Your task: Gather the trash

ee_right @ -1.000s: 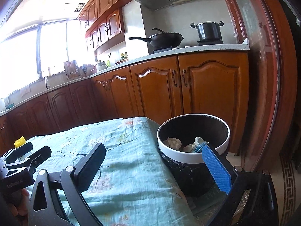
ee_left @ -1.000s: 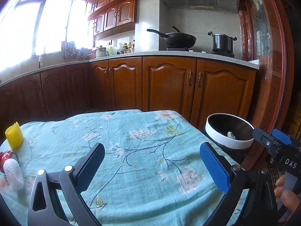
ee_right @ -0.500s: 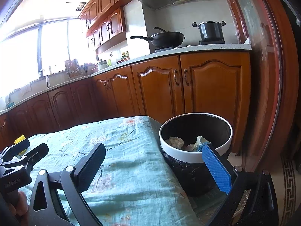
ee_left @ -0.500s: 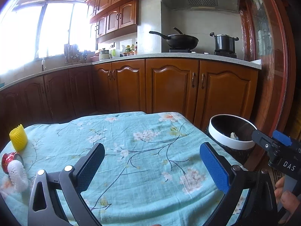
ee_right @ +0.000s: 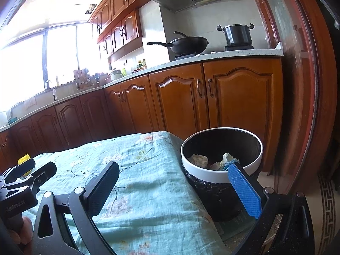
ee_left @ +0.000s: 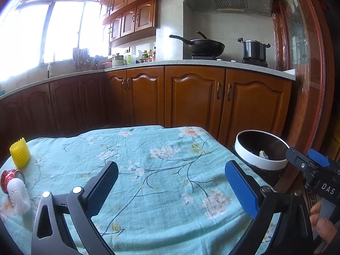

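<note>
The left gripper is held with its fingers spread wide and nothing between them, above the near part of a teal floral tablecloth. One black pad and one blue pad are seen on either side of bare cloth. The right gripper is likewise spread wide and empty, its black pad over the right edge of the tablecloth and its blue pad in front of the near rim of a trash bin.

The bin, white-rimmed and lined with a black bag, is placed on the floor just beside the right edge of the table. Crumpled paper trash is seen lying inside it. In the left wrist view the same bin is seen at the right, with the right gripper's tip over its near right rim.

At the far left of the table, a yellow foam net sleeve is stood upright; nearer, a red shiny item and a white foam net are grouped touching each other. Wooden kitchen cabinets are seen beyond, with a black wok and a lidded pot on the stove.
</note>
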The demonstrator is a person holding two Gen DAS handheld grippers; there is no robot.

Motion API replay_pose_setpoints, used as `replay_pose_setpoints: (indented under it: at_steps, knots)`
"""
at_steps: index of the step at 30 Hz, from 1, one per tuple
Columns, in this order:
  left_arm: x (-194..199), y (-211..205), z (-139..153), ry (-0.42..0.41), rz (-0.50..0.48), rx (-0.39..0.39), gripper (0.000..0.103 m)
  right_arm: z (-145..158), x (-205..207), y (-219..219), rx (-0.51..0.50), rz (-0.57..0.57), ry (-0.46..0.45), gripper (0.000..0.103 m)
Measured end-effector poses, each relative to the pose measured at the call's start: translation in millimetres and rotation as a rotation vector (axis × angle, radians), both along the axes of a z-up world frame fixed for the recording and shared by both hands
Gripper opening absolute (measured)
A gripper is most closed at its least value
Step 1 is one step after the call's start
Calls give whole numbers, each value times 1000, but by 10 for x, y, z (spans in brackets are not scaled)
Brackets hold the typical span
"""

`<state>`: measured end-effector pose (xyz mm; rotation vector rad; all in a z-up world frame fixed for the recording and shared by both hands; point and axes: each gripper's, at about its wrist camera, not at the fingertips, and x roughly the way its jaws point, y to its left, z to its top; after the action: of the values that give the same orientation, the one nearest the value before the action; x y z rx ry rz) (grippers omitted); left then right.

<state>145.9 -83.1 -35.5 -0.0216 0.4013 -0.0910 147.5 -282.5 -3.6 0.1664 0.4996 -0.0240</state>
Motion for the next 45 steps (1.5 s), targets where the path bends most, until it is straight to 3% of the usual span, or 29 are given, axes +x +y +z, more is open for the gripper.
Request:
replay_pose_setpoints:
  at_steps: [45]
  knots:
    - [41, 88, 28, -2, -29, -18, 101, 104, -18, 91, -3, 32, -17, 103]
